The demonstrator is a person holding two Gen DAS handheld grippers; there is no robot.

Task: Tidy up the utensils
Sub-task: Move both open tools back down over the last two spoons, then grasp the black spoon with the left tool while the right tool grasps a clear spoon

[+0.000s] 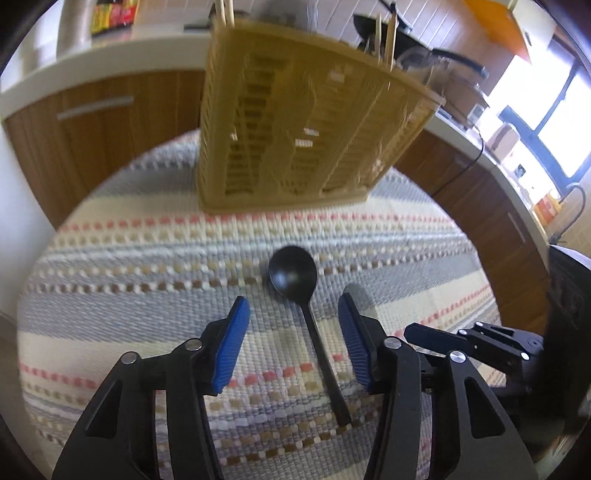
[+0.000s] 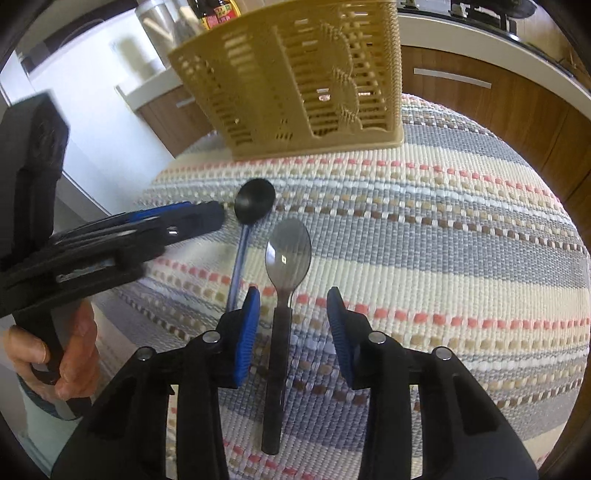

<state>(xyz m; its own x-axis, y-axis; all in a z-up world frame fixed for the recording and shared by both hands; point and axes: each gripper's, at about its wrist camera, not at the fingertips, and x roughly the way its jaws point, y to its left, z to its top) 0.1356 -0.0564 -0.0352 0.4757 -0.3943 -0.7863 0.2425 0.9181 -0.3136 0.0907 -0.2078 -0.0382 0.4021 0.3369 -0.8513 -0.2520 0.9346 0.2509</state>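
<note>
A black plastic spoon (image 1: 293, 273) lies on the striped woven mat (image 1: 110, 258), its handle running back between the blue pads of my left gripper (image 1: 293, 299). The pads stand apart on either side without touching it. In the right wrist view a metal spoon with a black handle (image 2: 288, 254) lies between the pads of my right gripper (image 2: 293, 291), also untouched. The black spoon (image 2: 255, 205) lies just left of it, under the left gripper (image 2: 207, 218). A tan slotted utensil basket (image 1: 295, 122) (image 2: 295, 74) stands behind both spoons, with chopsticks (image 1: 388, 37) sticking out of it.
The mat (image 2: 443, 221) covers a round table. Wooden cabinets (image 1: 92, 122) and a white counter curve behind it. A sauce bottle (image 2: 218, 11) stands on the counter. A person's hand (image 2: 70, 354) holds the left gripper's handle. The right gripper's body (image 1: 480, 339) is close beside the left one.
</note>
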